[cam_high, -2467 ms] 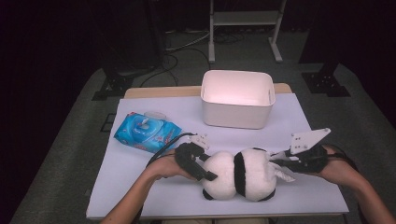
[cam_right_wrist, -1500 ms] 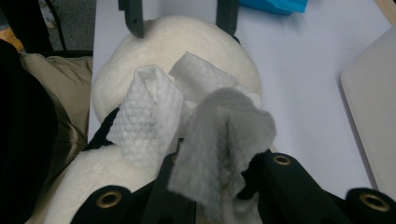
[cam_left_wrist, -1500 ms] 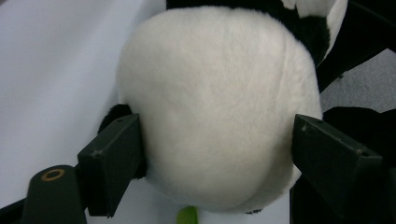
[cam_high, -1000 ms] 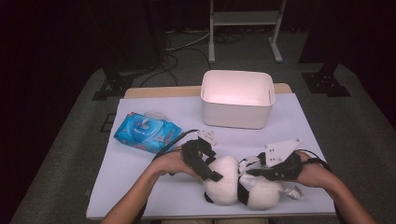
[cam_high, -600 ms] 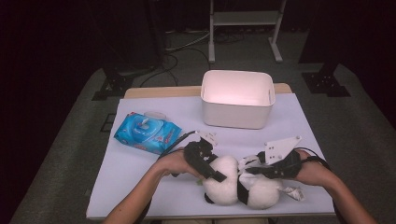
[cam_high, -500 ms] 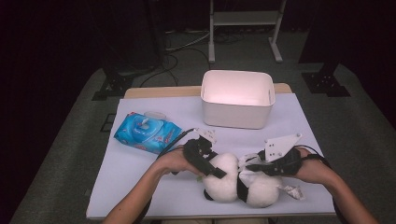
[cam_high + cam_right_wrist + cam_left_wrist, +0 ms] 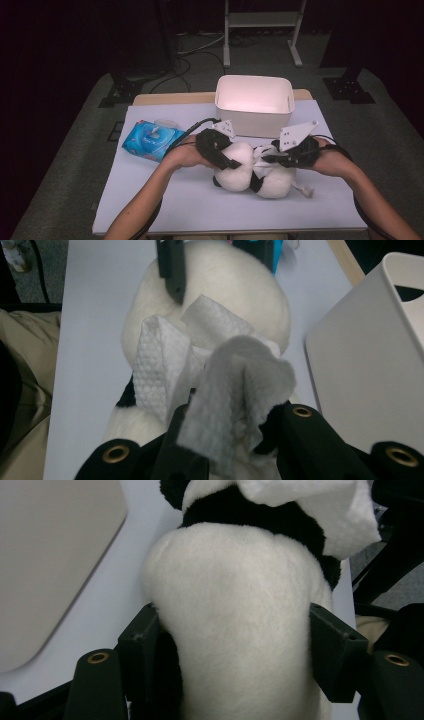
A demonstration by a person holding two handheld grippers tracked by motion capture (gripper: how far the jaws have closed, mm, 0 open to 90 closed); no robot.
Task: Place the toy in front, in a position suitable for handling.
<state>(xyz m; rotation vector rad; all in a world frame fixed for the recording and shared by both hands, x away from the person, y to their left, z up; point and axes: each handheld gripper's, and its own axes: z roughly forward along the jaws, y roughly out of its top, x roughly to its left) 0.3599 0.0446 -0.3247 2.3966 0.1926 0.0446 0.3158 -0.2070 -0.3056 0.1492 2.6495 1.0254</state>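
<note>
White tabletop point(image 7: 165, 200) — plump black-and-white plush panda point(image 7: 250, 172), wipe-draped

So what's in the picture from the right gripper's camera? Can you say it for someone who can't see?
The right gripper pinches a crumpled white wipe against a black-and-white plush panda lying on a pale table. The left gripper's black jaw presses the toy's far side, and a white bin stands to the right.

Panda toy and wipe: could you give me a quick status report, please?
Left gripper just closed on the panda toy. Right gripper shut on the wipe, over the toy. White bin behind; nothing in the way.
</note>
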